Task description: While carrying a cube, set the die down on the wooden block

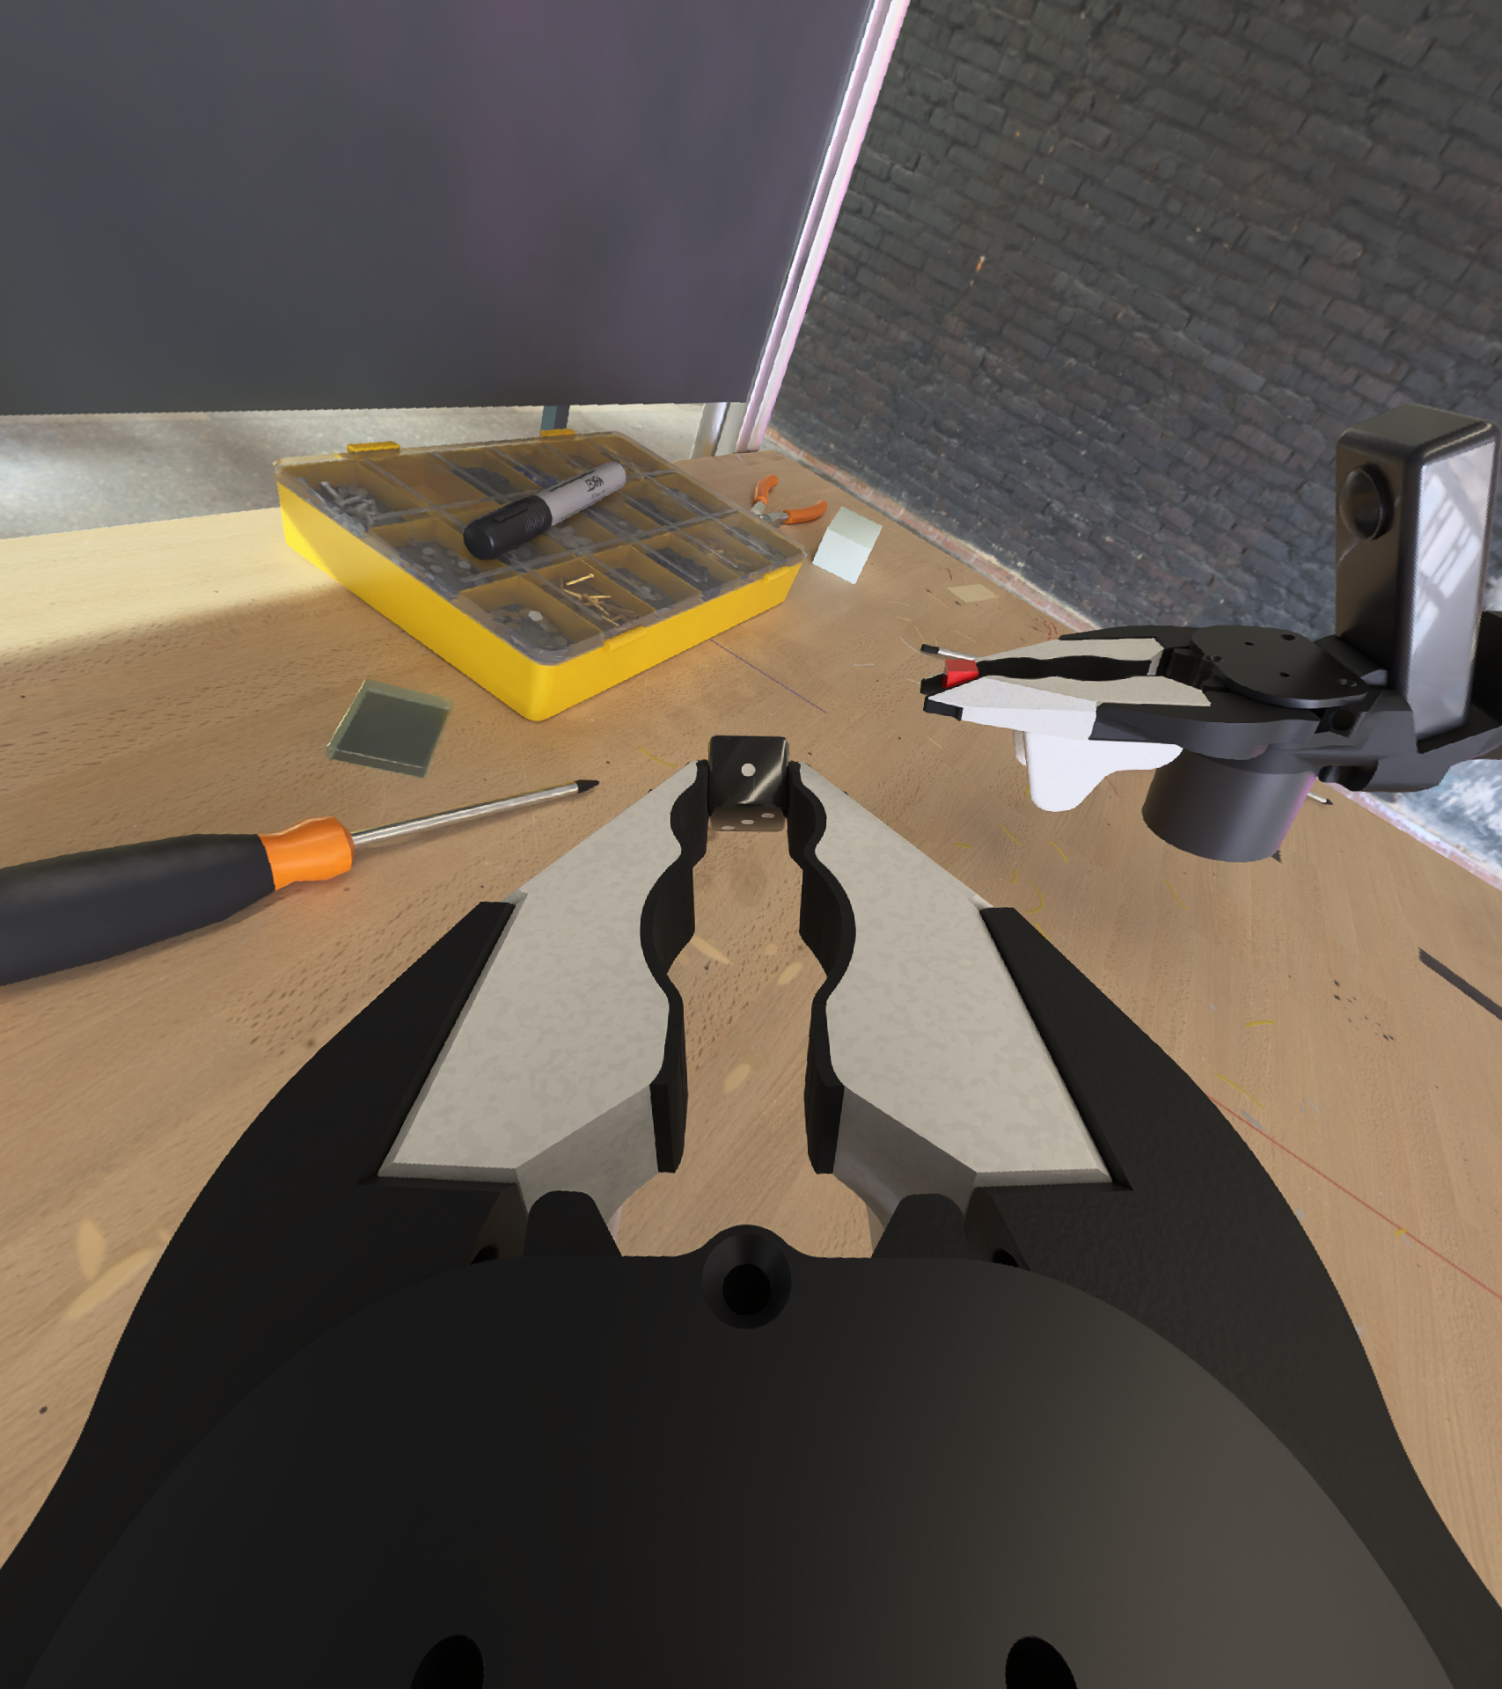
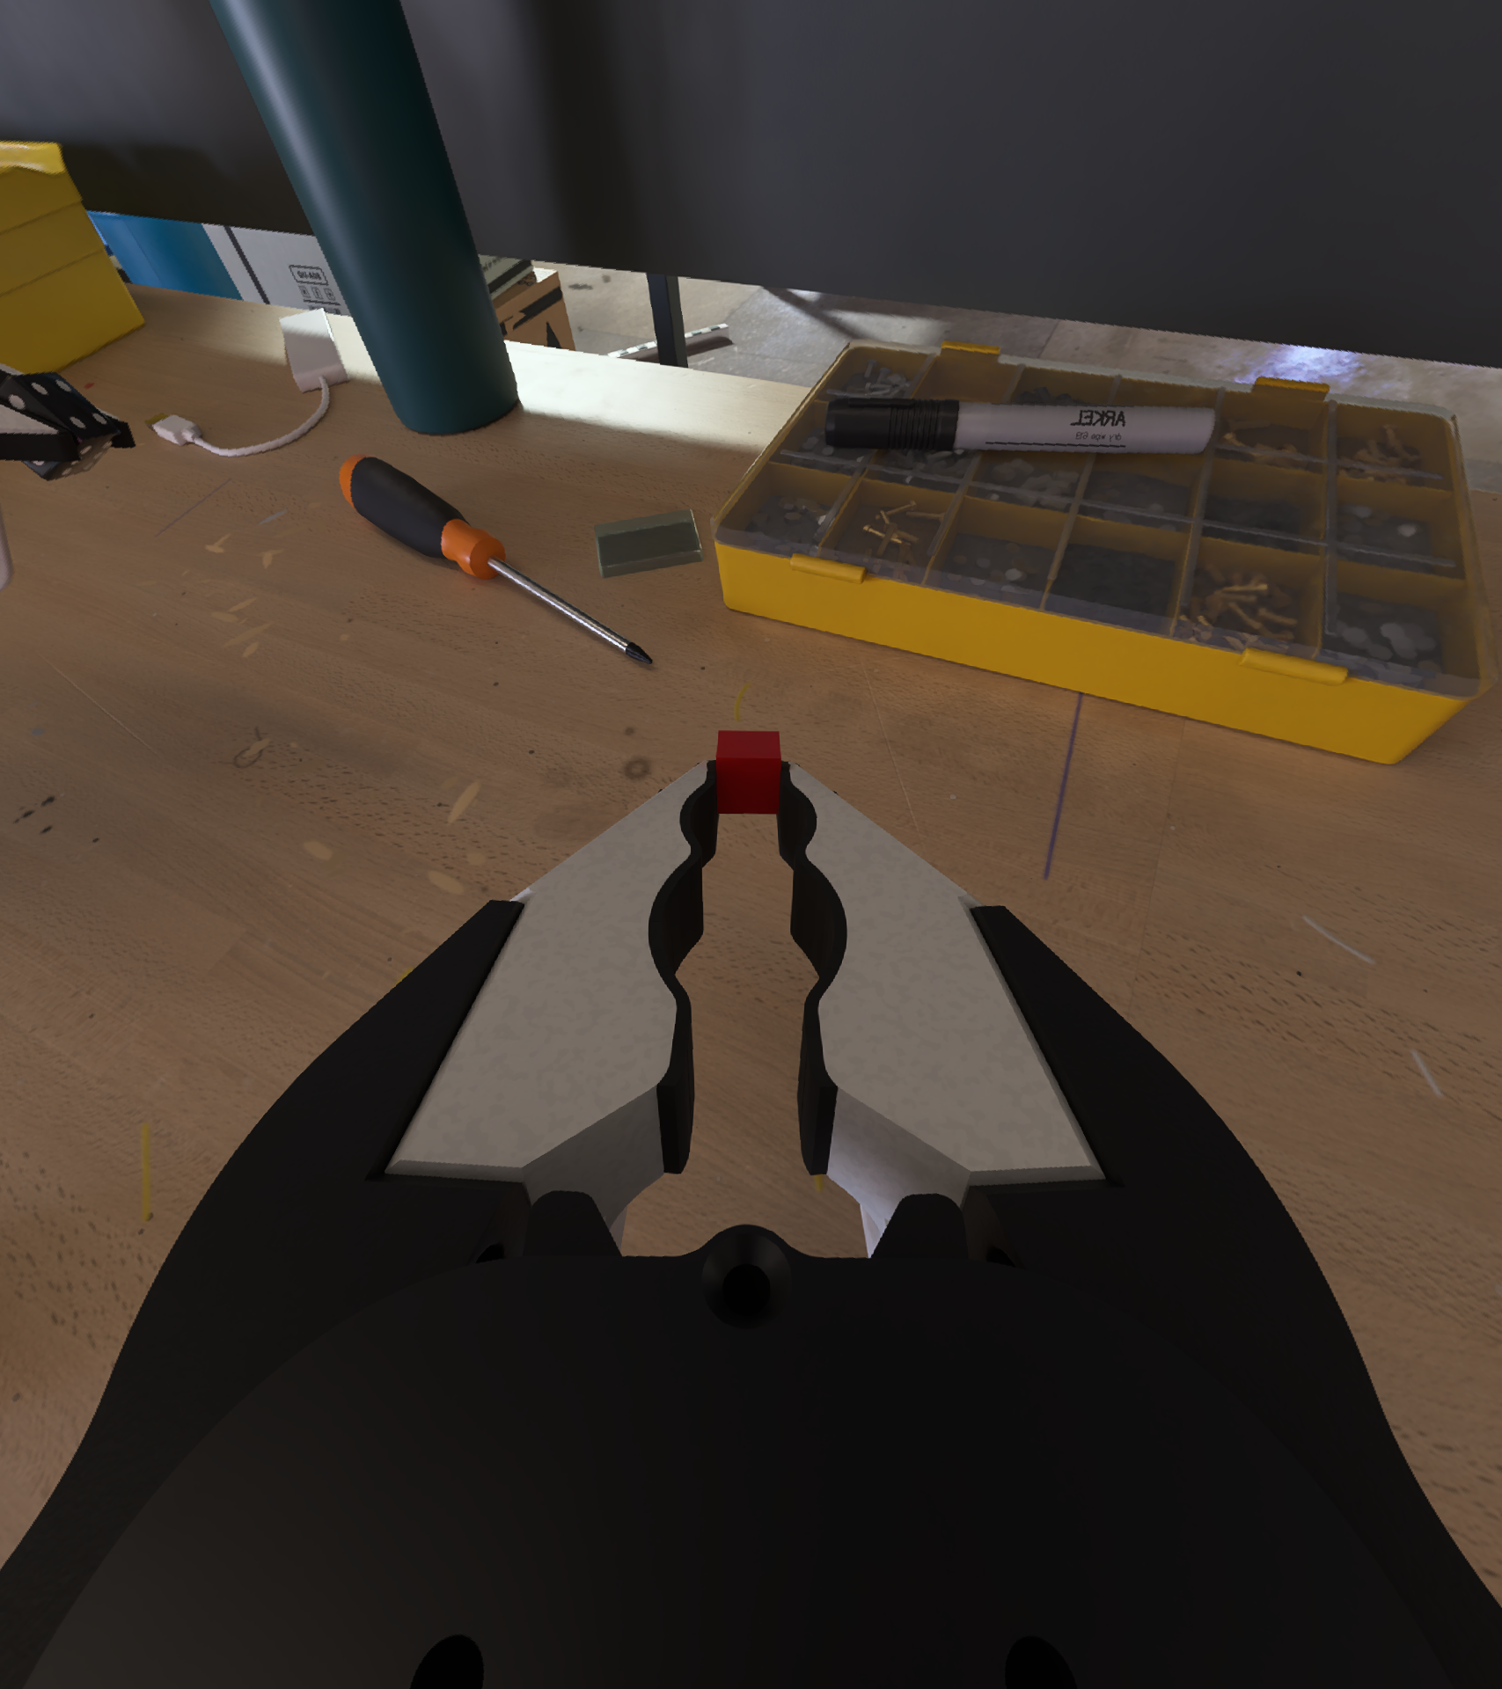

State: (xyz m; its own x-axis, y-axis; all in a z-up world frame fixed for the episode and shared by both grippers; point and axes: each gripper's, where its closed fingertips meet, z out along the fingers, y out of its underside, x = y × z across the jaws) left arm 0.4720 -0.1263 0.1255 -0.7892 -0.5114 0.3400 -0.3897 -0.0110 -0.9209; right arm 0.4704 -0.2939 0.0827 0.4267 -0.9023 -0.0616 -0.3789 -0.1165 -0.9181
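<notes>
My left gripper [image 1: 747,775] is shut on a black die with white pips [image 1: 747,800] and holds it above the wooden bench. It also shows at the far left of the right wrist view [image 2: 102,440], with the die [image 2: 57,413] at its tips. My right gripper [image 2: 747,777] is shut on a small red cube [image 2: 747,763], also above the bench. It shows in the left wrist view [image 1: 934,678], to the right of the die, with the cube [image 1: 962,674]. A flat olive-green block [image 1: 388,728] [image 2: 648,542] lies left of and beyond the die. A pale block [image 1: 847,546] stands farther back.
An orange and black screwdriver [image 1: 134,891] [image 2: 445,539] lies left. A yellow parts box [image 1: 637,676] [image 2: 1049,640] carries a marker [image 1: 546,512]. Orange pliers [image 1: 783,507] lie behind. A teal post [image 2: 399,228] and a white cable [image 2: 271,439] stand far left. A brick wall [image 1: 1186,320] bounds the right.
</notes>
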